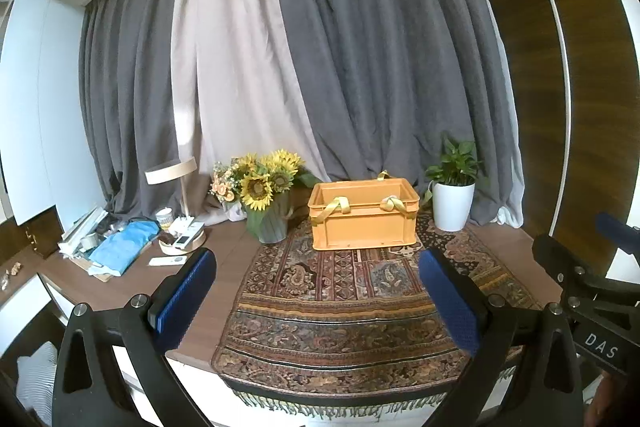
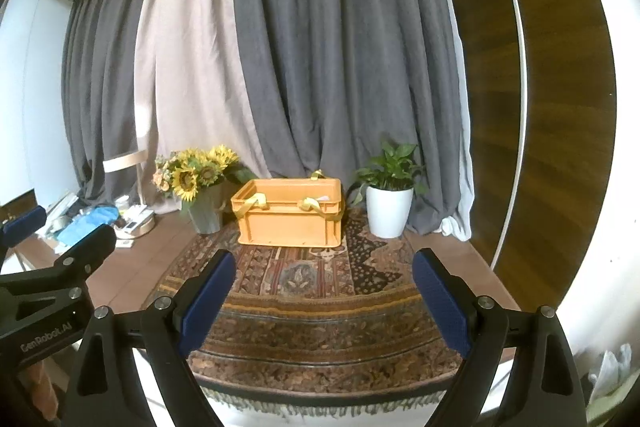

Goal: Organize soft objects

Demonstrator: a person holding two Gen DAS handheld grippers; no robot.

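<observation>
An orange plastic crate [image 1: 364, 217] stands on the patterned rug [image 1: 340, 311] at the back of the table; it also shows in the right wrist view [image 2: 290, 219]. Yellow fabric straps [image 1: 338, 206] hang over its front rim, also seen from the right [image 2: 256, 202]. A pale soft item peeks above the rim inside [image 1: 390, 201]. My left gripper [image 1: 318, 299] is open and empty above the rug's front part. My right gripper [image 2: 324, 299] is open and empty, beside the left one; it shows at the right edge of the left wrist view [image 1: 592, 267].
A vase of sunflowers [image 1: 264, 203] stands left of the crate. A white pot with a green plant [image 1: 452, 203] stands right of it. A lamp [image 1: 176, 179], a blue cloth [image 1: 124, 243] and small clutter lie at the table's left. Grey curtains hang behind.
</observation>
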